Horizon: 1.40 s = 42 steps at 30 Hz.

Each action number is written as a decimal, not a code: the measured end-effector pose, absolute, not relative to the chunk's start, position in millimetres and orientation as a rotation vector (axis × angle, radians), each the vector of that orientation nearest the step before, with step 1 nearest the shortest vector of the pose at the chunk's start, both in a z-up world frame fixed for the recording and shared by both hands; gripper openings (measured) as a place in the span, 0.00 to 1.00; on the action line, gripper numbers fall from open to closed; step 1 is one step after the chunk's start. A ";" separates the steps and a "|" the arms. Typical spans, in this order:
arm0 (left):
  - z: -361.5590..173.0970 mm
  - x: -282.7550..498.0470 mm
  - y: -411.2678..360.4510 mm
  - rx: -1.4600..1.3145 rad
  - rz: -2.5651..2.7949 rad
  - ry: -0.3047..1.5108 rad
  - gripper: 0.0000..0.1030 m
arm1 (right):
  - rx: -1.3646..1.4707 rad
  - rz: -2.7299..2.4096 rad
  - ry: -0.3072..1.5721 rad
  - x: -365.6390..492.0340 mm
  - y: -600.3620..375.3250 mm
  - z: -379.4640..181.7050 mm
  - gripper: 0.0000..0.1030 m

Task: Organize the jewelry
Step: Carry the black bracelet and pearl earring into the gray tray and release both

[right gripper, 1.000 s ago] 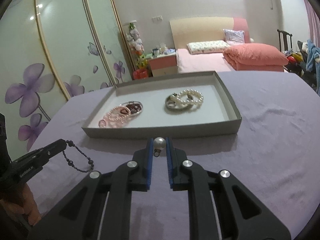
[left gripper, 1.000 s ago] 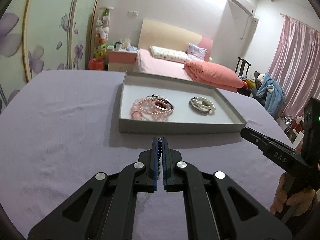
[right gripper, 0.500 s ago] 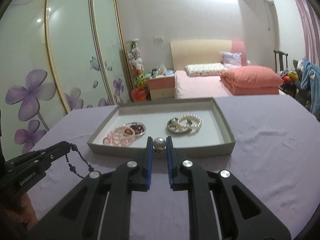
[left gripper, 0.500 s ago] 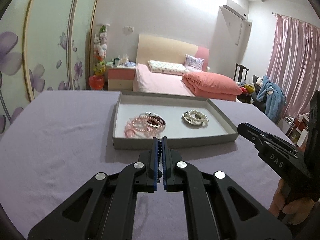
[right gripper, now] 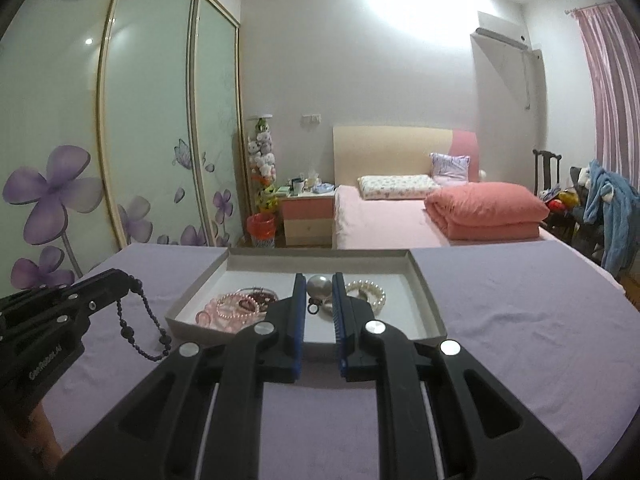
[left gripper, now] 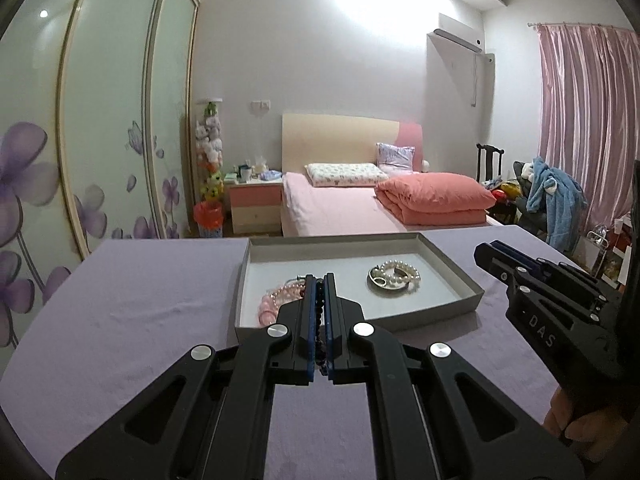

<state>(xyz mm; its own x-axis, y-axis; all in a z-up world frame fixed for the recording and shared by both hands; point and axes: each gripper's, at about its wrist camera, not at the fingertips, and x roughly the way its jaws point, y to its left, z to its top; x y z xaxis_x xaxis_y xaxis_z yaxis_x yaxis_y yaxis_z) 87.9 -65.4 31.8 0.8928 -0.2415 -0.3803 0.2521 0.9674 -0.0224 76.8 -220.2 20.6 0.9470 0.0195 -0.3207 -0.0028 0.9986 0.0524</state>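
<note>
Left gripper (left gripper: 319,280): I pinch a dark beaded bracelet (right gripper: 138,330), hanging above the purple cloth (left gripper: 132,320).
Right gripper (right gripper: 319,280): I pinch a silver pearl pendant (right gripper: 319,286).
Grey shallow tray (left gripper: 440,312): holds pink bead bracelets (left gripper: 276,300) and white pearl bracelets (left gripper: 396,276).

both grippers raised, left gripper (left gripper: 319,284) and right gripper (right gripper: 318,282) level

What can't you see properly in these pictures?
- Pink bracelets: left wrist view, partly behind the left gripper; right wrist view, behind a finger.
- Dark bead string: left wrist view, only a sliver between the fingers.
- Pearl: its small ring is too tiny to identify.
- Pearl bracelet: right wrist view, half behind the right gripper.
</note>
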 end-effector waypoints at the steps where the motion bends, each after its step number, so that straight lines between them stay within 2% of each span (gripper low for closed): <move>1: 31.7 87.7 -65.6 0.028 -0.253 0.386 0.04 | 0.052 0.006 0.320 77.4 -220.8 21.7 0.13; 16: 31.1 95.6 -67.6 0.033 -0.256 0.368 0.04 | 0.042 -0.033 0.268 89.1 -224.4 31.1 0.13; 23: 38.5 126.4 -70.1 -0.001 -0.287 0.374 0.04 | 0.059 -0.041 0.244 117.2 -230.9 39.3 0.13; 32: 27.6 185.5 -80.6 -0.061 -0.331 0.453 0.04 | 0.134 -0.011 0.365 190.3 -248.4 21.7 0.13; 42: 3.4 215.4 -88.2 -0.079 -0.363 0.551 0.04 | 0.215 0.030 0.528 247.2 -254.3 -20.1 0.13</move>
<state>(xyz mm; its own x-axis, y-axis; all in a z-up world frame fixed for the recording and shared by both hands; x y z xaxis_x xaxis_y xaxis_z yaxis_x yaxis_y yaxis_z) 215.4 -88.2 3.4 0.7903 -0.3581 -0.4973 0.3160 0.9334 -0.1700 247.2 -254.3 -20.1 0.8641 0.0835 -0.4963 0.0270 0.9770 0.2115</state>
